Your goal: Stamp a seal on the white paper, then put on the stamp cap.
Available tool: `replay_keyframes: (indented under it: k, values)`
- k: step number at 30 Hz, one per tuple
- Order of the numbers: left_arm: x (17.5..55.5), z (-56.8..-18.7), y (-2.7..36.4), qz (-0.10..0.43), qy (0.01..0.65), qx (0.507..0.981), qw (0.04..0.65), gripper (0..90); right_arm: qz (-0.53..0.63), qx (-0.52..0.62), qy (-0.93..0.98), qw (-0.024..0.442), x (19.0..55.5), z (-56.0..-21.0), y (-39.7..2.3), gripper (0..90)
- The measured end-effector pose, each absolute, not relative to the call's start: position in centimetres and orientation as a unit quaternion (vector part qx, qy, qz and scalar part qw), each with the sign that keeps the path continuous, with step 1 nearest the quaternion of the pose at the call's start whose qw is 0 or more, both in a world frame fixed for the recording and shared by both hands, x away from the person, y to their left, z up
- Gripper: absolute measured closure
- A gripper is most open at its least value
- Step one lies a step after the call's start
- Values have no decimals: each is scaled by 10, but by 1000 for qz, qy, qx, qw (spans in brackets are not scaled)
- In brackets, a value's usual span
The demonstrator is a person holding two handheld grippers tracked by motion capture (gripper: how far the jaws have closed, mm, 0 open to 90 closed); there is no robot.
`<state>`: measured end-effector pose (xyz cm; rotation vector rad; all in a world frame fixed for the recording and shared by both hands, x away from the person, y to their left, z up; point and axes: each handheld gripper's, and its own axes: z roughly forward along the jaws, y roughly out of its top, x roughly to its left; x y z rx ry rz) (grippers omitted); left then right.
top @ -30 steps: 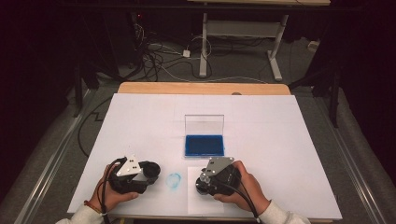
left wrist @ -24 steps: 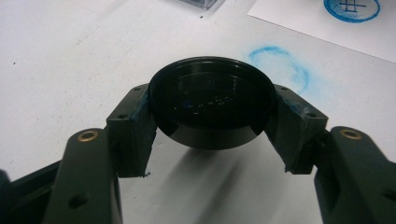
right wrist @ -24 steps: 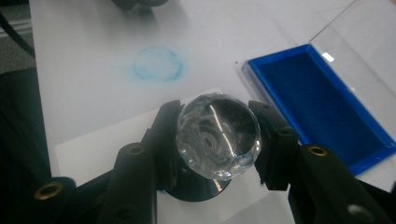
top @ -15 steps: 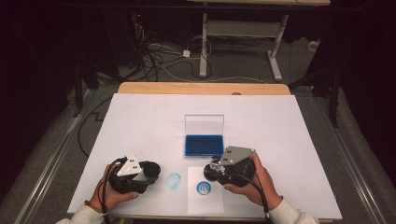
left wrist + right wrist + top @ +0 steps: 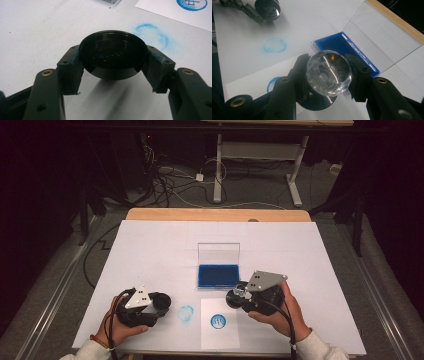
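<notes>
- Right now your right gripper [image 5: 239,296] is clamped on a stamp with a clear faceted knob [image 5: 328,73], one jaw on each side of the knob; in the right gripper view the stamp's dark round base shows under the knob.
- From above, that stamp sits just in front of the ink pad [image 5: 218,275], off its right front corner, with your right hand [image 5: 280,312] behind it.
- Your landmark, the ink pad, is an open blue tray with its clear lid [image 5: 218,254] standing up at the far side, near the middle of the white table [image 5: 150,245].
- Nearer you than the ink pad lies a white sheet of paper [image 5: 220,336], bearing a round blue stamp print [image 5: 218,321].
- Left of that paper, in front of the ink pad's left corner, a faint blue ring smudge [image 5: 186,312] marks the table itself.
- Your left gripper [image 5: 161,303] is closed on a black round lid [image 5: 113,53], both pads pressed to its rim; it sits well left of the ink pad, just beside the smudge.
</notes>
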<state>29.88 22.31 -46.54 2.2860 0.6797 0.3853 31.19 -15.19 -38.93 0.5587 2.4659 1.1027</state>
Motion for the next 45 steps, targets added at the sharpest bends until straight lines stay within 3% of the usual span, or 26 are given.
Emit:
replay_keyframes:
  k: [45]
  values:
    - [300, -467, 225, 141, 266, 885, 355, 368, 426, 245, 840, 232, 323, -367, -193, 574]
